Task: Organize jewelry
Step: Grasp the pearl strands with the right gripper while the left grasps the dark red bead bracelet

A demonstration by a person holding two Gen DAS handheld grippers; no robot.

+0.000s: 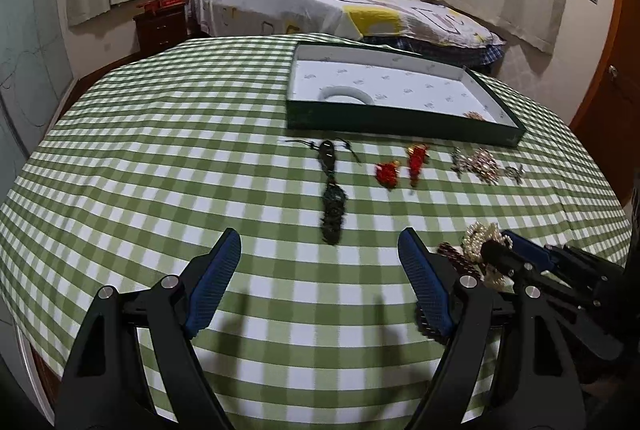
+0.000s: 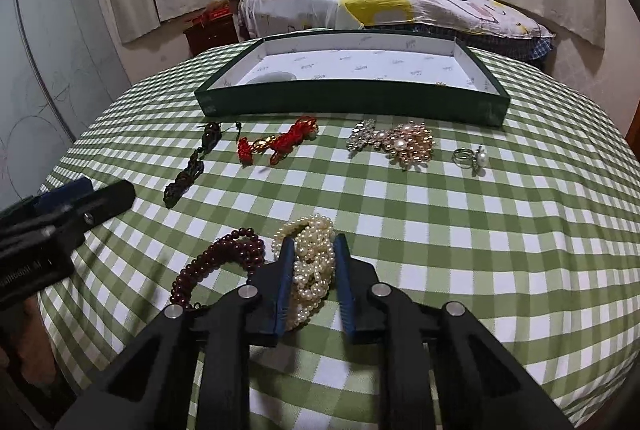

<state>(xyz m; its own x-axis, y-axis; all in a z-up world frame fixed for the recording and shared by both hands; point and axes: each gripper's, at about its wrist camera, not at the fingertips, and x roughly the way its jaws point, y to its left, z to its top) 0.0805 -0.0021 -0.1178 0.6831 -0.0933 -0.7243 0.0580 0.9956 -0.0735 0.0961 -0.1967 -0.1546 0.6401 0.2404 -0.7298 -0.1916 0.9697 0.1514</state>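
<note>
My right gripper [image 2: 313,244] is shut on a cream pearl bracelet [image 2: 312,270] that lies bunched on the checked cloth, one blue pad on each side of it. Touching its left side is a dark red bead bracelet [image 2: 224,258]. My left gripper [image 1: 320,234] is open over bare cloth with nothing between its fingers. Just beyond its tips lies a dark tassel pendant [image 1: 332,190]. In the left wrist view the right gripper [image 1: 500,244] shows at the right, on the pearls [image 1: 480,232].
A green box tray [image 2: 352,102] with a white lining stands at the table's far side, with a white bangle [image 1: 346,94] inside. In front of it lie red knot ornaments [image 2: 280,142], two brooches [image 2: 400,144] and a pearl ring [image 2: 472,158]. A bed stands behind.
</note>
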